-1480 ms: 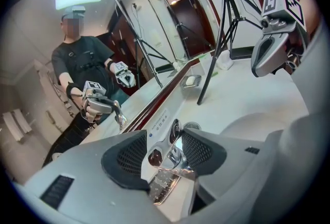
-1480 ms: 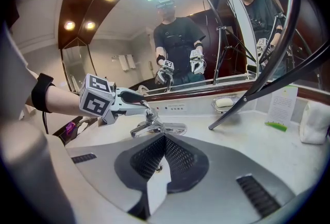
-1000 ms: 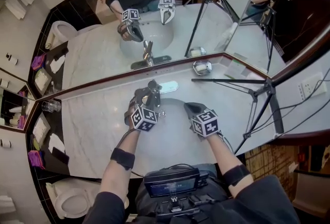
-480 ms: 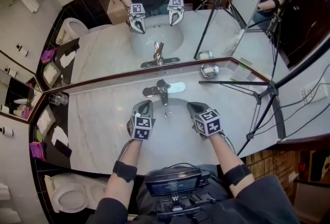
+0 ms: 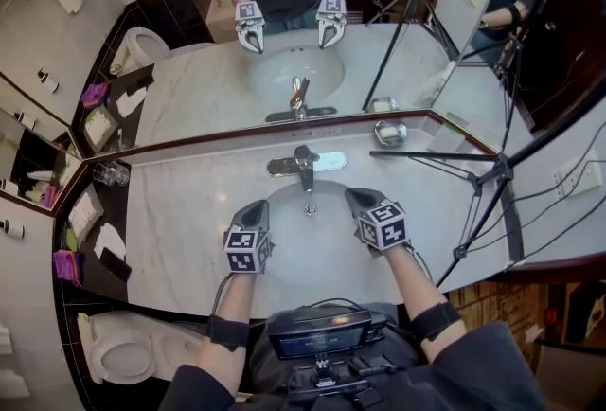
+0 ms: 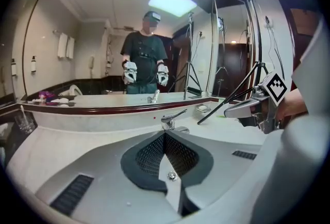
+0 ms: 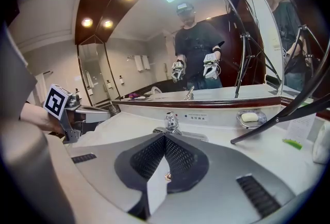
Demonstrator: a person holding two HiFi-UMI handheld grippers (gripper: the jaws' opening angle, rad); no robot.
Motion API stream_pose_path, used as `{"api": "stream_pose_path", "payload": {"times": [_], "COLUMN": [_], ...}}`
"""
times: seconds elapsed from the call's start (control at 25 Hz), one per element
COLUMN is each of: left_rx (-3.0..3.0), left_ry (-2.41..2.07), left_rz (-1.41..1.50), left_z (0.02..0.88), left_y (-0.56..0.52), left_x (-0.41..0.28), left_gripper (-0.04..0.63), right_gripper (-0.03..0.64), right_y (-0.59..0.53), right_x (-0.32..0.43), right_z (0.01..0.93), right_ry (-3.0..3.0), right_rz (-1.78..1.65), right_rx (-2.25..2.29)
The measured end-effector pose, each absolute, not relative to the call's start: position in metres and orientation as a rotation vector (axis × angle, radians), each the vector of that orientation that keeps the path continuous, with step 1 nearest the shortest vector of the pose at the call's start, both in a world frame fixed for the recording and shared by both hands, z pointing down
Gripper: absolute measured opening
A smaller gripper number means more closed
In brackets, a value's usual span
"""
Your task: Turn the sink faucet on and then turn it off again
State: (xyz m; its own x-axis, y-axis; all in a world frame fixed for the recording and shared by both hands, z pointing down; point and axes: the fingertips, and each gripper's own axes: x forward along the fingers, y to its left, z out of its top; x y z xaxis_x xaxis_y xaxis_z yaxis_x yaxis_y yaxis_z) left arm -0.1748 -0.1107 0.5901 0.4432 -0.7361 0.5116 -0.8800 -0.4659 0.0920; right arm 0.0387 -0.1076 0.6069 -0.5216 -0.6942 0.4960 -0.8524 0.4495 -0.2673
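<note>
The chrome faucet (image 5: pixel 302 164) stands at the back of the white sink basin (image 5: pixel 284 239); its lever points toward the basin. It also shows as the faucet (image 6: pixel 172 119) and the faucet (image 7: pixel 169 122) ahead of each gripper. My left gripper (image 5: pixel 253 208) hovers over the basin's left front, shut and empty, clear of the faucet. My right gripper (image 5: pixel 356 198) hovers over the basin's right side, also shut with nothing in it. In both gripper views the pads of the left gripper (image 6: pixel 165 136) and right gripper (image 7: pixel 165 138) meet.
A soap dish (image 5: pixel 389 132) sits at the back right of the marble counter (image 5: pixel 180 220). A tripod (image 5: pixel 492 174) stands on the counter's right side, one leg stretching toward the faucet. A glass (image 5: pixel 109 174) is at the back left. A mirror (image 5: pixel 284 40) lines the wall; a toilet (image 5: pixel 123 357) is lower left.
My left gripper has come off the faucet lever and drawn back toward me over the basin's left front, rolling upright. The right gripper has stayed put.
</note>
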Motion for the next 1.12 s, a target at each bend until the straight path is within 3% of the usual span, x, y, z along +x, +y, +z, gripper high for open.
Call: {"api": "stream_pose_path", "payload": {"times": [0.56, 1.12], "left_rx": [2.370, 2.637], "left_ry": [-1.453, -1.206], "left_rz": [0.627, 0.850], "left_z": [0.597, 0.597], "left_y": [-0.115, -0.160], "left_x": [-0.183, -0.104], "left_gripper": [0.008, 0.215], "right_gripper": [0.025, 0.025], "right_y": [-0.108, -0.108], "right_x": [0.037, 0.046], "right_z": [0.605, 0.614], "right_ry": [-2.385, -2.361], "right_rz": [0.707, 0.727], "right_rx": [1.321, 1.329]}}
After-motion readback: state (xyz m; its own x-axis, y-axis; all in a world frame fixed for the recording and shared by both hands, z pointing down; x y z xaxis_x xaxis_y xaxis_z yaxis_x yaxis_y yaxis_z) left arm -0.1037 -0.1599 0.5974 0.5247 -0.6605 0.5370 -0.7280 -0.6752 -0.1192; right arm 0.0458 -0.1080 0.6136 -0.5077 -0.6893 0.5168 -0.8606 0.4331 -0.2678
